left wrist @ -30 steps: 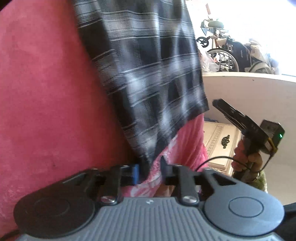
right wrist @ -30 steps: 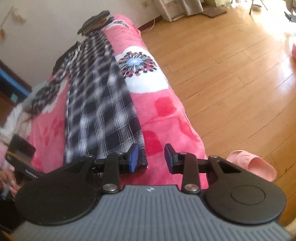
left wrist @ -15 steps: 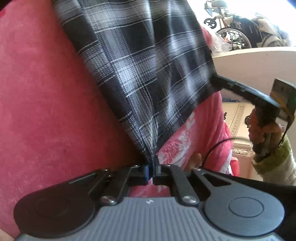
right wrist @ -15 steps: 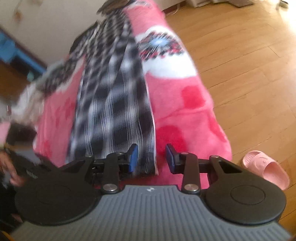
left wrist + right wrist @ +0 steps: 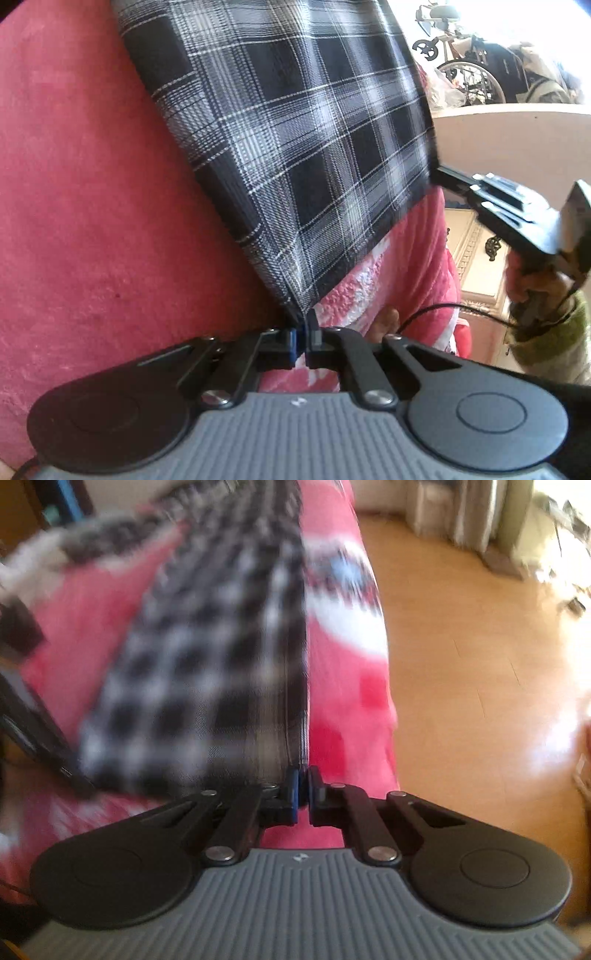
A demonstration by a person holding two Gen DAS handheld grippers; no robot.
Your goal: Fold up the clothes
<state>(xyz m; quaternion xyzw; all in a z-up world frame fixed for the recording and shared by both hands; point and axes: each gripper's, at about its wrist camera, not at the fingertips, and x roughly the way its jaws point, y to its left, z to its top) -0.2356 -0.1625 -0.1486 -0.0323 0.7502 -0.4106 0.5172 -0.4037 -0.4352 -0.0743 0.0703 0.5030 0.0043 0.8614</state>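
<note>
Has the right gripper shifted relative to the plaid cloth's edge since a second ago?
Yes. The right gripper moved toward the plaid cloth and its jaws have just closed on the corner that earlier lay beside them.

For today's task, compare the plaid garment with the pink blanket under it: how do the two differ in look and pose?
The plaid garment is black, grey and white checks; the pink blanket is pink, with a white flower patch. The garment is a long narrow strip with its near corners pinched by the left gripper and right gripper; the blanket lies spread wide beneath it. Both are soft cloth.
</note>
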